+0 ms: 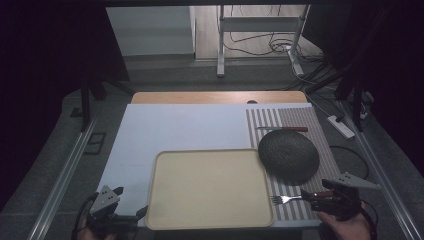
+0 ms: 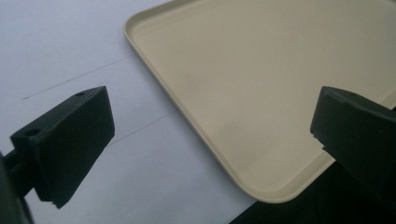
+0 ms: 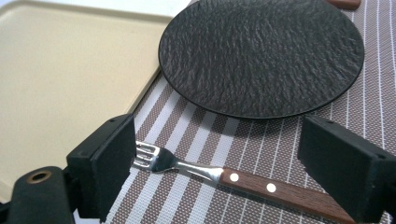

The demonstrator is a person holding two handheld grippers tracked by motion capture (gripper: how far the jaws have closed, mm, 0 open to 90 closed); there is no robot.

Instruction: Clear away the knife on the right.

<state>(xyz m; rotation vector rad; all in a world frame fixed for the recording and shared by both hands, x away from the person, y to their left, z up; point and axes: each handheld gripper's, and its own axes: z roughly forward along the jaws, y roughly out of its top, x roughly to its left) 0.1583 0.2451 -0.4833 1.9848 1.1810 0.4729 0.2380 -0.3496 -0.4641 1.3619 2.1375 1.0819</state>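
one tray (image 1: 210, 187), one plate (image 1: 288, 155), one fork (image 1: 290, 199), one knife (image 1: 282, 129)

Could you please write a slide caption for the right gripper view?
Open right gripper straddling a wooden-handled steel fork on a striped placemat, beside a round black plate.

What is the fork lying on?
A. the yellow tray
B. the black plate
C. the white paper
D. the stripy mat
D. The fork lies flat on the stripy mat, between the open jaws of the right gripper, with the black plate just beyond it and the yellow tray off to the side.
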